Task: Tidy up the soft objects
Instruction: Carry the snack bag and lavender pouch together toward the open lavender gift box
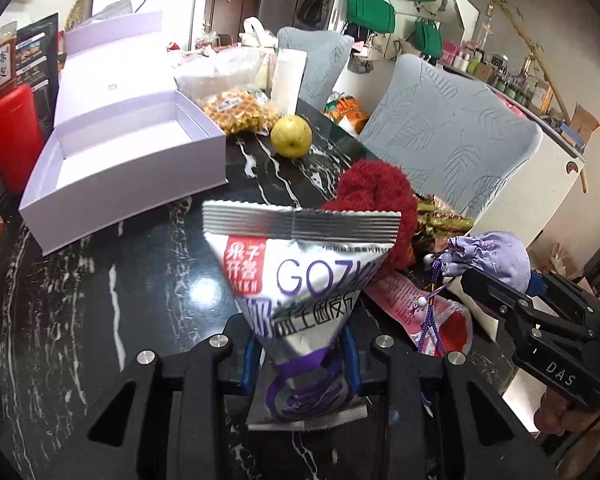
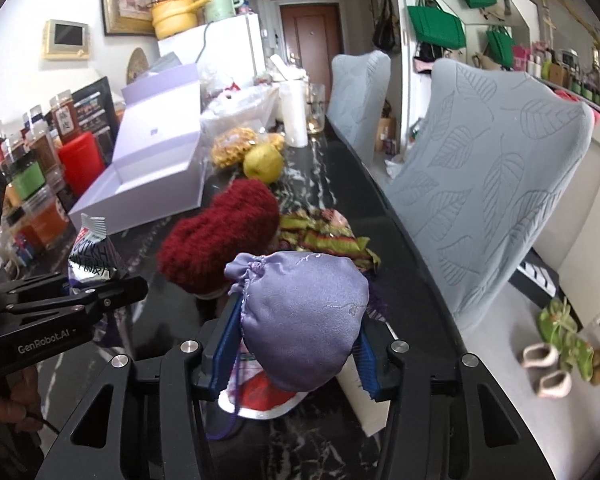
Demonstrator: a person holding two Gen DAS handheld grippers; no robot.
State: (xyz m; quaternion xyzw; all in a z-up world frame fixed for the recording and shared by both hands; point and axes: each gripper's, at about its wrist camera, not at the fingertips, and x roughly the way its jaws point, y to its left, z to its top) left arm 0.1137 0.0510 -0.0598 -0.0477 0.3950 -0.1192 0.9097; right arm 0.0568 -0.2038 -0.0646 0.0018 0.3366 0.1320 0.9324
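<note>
With the pale lilac lidded box (image 1: 140,136) still empty, the left gripper (image 1: 300,364) pinched a crinkly silver snack packet (image 1: 300,276) and the right gripper (image 2: 296,356) clasped a lilac satin drawstring pouch (image 2: 300,312), nothing yet stowed.

Two close wrist views, angled down, sharing table (image 1: 148,280)

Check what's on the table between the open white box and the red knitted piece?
Nothing: bare dark marble table separates the open white box from the red knitted piece; clearest in the right wrist view.
</note>
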